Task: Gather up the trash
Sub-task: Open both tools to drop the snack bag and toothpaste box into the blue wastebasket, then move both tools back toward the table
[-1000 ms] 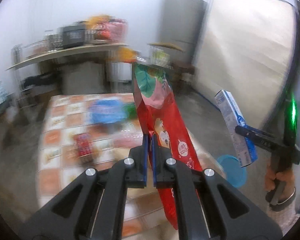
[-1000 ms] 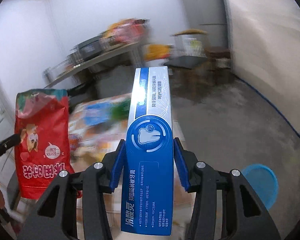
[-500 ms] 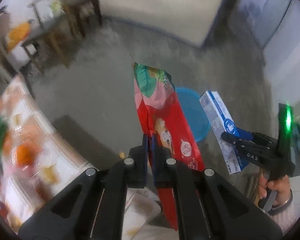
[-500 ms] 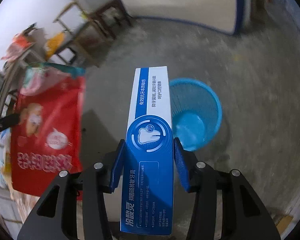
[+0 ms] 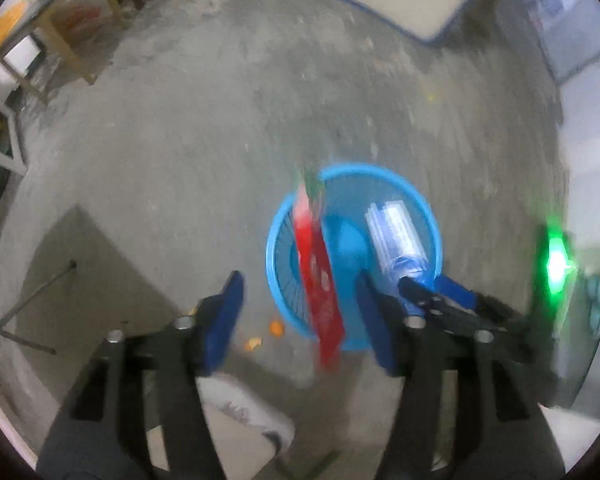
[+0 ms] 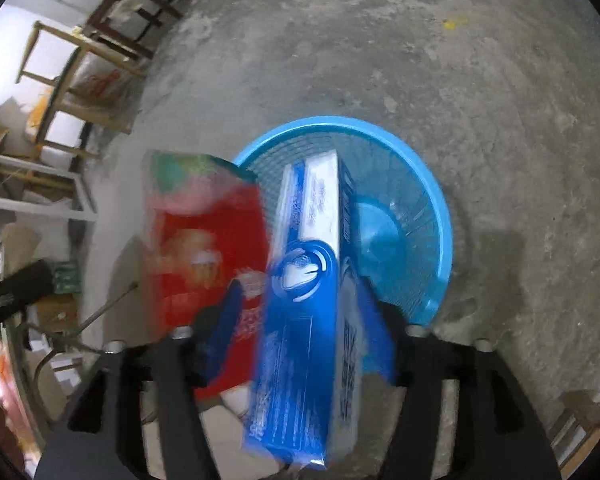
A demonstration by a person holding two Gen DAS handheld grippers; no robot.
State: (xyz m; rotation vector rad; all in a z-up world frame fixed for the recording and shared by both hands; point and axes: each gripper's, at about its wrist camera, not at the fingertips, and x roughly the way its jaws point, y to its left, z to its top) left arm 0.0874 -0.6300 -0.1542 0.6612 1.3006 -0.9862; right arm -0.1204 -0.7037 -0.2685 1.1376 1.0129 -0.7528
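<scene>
A round blue basket point(image 5: 428, 216) point(image 6: 440, 220) stands on the concrete floor below both grippers. My left gripper point(image 5: 300, 316) points down with its jaws opening. The red snack bag point(image 5: 316, 272) point(image 6: 204, 248) hangs edge-on between the pads, touching neither, blurred, over the basket's left rim. My right gripper point(image 6: 300, 332) point(image 5: 432, 286) is also opening. The blue-and-white toothpaste box point(image 6: 308, 320) point(image 5: 396, 236) sits tilted and blurred between its fingers, with a gap at the left pad, above the basket's mouth.
Wooden stools and a table frame point(image 6: 80, 60) point(image 5: 60, 40) stand at the upper left. Small orange scraps point(image 5: 276, 328) lie on the floor beside the basket. A pale shoe or cloth point(image 5: 240, 404) shows below the left gripper. Bare concrete point(image 6: 500, 80) surrounds the basket.
Both grippers swung away from the table and tipped down over the blue basket. Both were shut on their items; now the jaws stand apart and the bag and box slip free.
</scene>
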